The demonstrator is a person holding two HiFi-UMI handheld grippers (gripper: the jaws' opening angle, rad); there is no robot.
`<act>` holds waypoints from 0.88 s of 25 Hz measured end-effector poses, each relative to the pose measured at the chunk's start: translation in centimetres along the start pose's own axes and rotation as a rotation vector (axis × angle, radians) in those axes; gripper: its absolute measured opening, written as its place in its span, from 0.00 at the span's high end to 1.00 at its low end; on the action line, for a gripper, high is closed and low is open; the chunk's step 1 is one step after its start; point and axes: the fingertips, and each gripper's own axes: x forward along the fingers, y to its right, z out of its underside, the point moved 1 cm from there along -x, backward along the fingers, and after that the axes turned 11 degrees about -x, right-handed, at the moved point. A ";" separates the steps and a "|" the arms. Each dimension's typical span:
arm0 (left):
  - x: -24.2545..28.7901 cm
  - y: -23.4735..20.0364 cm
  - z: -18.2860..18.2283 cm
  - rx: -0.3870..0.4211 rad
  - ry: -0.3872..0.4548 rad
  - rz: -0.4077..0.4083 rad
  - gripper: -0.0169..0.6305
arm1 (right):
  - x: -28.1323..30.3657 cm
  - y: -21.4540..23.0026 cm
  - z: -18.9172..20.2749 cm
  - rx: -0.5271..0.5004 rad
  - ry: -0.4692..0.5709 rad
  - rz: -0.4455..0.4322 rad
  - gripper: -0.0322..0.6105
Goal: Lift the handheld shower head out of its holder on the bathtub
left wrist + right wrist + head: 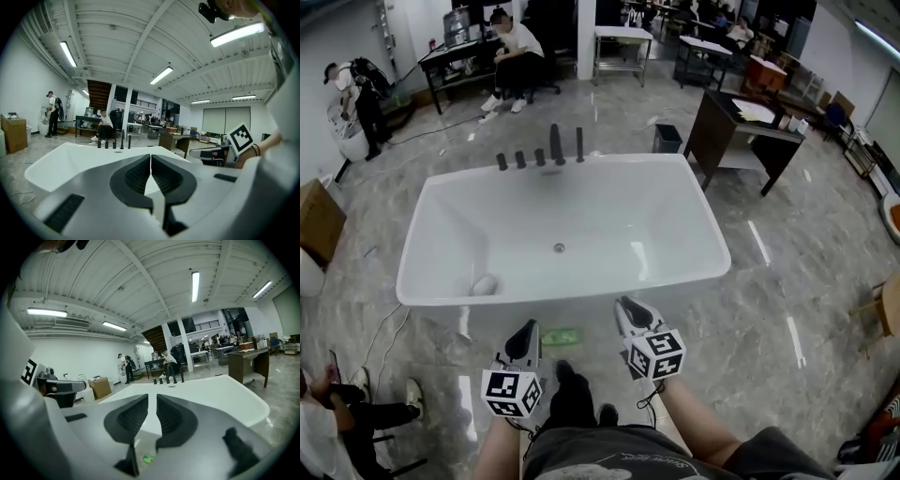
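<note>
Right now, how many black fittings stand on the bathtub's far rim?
5, one row, left to right: first knob, second knob, third knob, tall spout, slim rod. None looks hidden.

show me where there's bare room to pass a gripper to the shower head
Free: the basin around the drain, and the far rim right of the shower head. Crowded: the far rim left of it, with the spout and three knobs. A white lump lies in the basin's near-left corner.
</note>
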 end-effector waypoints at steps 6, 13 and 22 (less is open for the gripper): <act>7.7 -5.9 -2.4 -0.012 -0.018 0.036 0.95 | 7.6 3.3 -2.2 -0.020 -0.014 0.051 0.89; 15.8 -11.4 -4.9 -0.025 -0.059 0.119 0.95 | 15.1 7.8 -4.4 0.015 -0.014 0.174 0.89; 23.9 -14.9 -7.6 -0.073 -0.061 0.081 0.95 | 22.7 13.7 -4.8 0.061 -0.052 0.230 0.89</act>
